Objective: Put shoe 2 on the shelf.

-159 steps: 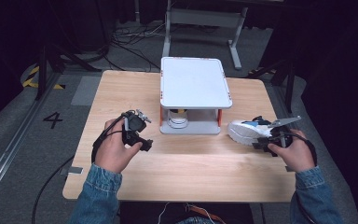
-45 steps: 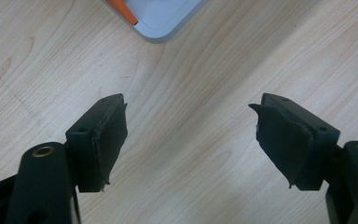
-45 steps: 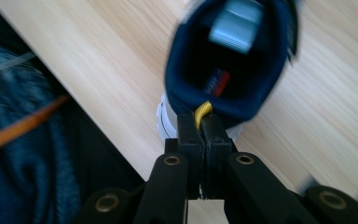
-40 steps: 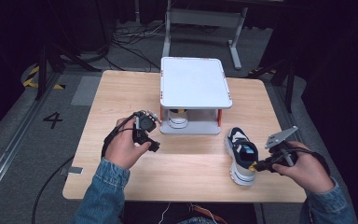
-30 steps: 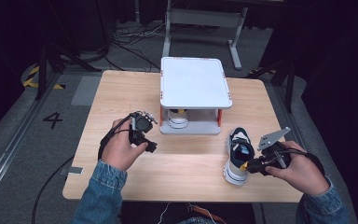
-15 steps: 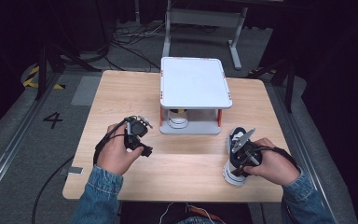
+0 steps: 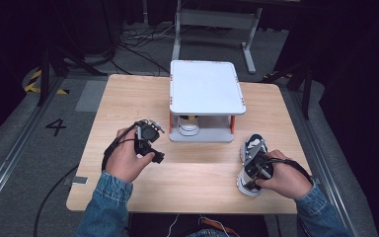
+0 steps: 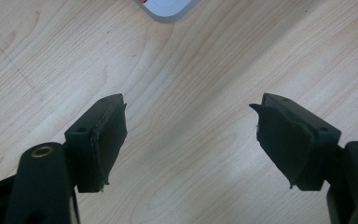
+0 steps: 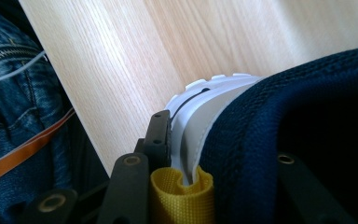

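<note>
Gripping the sneaker (image 7: 249, 168) at its heel collar, the right claw (image 7: 254, 165) has one jaw outside the white heel and one inside the navy lining, beside the yellow pull tab (image 9: 182, 196); its jaws have just been closing. The shoe stands on the counter (image 7: 128, 98) near the front right edge, right of the white two-tier stand (image 7: 205, 89). The left claw (image 8: 189, 135) hovers released over bare wood, keeping clear.

The high view looked forward and down on the whole table (image 7: 128, 98) from above the person's side; the left gripper view faced steeply down, close over bare wood beside a corner of the rack (image 8: 168, 9), shared with the high view (image 7: 205, 94); the right gripper view sat hard against the shoe (image 9: 261, 140), near the table's front edge.
</note>
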A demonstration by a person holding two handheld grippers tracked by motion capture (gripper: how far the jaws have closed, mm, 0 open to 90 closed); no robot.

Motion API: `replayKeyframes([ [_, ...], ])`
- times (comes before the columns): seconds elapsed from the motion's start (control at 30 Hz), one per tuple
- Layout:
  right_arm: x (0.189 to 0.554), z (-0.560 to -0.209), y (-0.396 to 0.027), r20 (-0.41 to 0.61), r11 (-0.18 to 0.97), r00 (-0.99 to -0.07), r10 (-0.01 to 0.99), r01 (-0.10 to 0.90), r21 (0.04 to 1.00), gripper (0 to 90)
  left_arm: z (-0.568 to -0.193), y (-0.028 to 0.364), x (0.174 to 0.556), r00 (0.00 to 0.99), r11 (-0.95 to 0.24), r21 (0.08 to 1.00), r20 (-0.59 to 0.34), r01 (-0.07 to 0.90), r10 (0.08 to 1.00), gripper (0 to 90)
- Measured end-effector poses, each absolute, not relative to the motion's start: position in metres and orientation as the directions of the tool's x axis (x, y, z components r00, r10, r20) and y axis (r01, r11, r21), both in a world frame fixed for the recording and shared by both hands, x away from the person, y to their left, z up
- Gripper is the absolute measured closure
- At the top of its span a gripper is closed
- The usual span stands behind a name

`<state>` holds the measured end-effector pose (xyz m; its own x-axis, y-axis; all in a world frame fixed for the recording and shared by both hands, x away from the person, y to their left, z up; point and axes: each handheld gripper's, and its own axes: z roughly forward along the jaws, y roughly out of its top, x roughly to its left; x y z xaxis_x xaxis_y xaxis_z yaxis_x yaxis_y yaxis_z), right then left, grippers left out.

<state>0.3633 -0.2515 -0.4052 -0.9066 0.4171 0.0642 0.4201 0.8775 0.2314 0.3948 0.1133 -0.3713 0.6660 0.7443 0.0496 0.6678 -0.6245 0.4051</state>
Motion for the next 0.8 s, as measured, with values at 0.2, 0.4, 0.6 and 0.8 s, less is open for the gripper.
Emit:
replayKeyframes([
  [0.2,0.361,-0.390,-0.242,0.020,0.903,-0.945,0.326,0.318,0.290,64.7,-0.372,0.119,0.391,0.653,-0.612,0.405,0.044,0.680,0.756,24.9],
  [0.4,0.372,-0.381,-0.216,0.009,0.919,-0.969,0.248,0.239,0.313,64.0,-0.371,0.134,0.381,0.617,-0.580,0.409,0.050,0.705,0.785,24.8],
  [0.6,0.405,-0.378,-0.188,-0.010,0.944,-0.985,0.174,0.164,0.286,63.1,-0.373,0.147,0.373,0.594,-0.559,0.413,0.053,0.719,0.803,24.2],
  [0.8,0.431,-0.381,-0.164,-0.016,0.960,-0.991,0.135,0.127,0.251,62.4,-0.374,0.159,0.366,0.578,-0.546,0.423,0.062,0.723,0.813,23.2],
])
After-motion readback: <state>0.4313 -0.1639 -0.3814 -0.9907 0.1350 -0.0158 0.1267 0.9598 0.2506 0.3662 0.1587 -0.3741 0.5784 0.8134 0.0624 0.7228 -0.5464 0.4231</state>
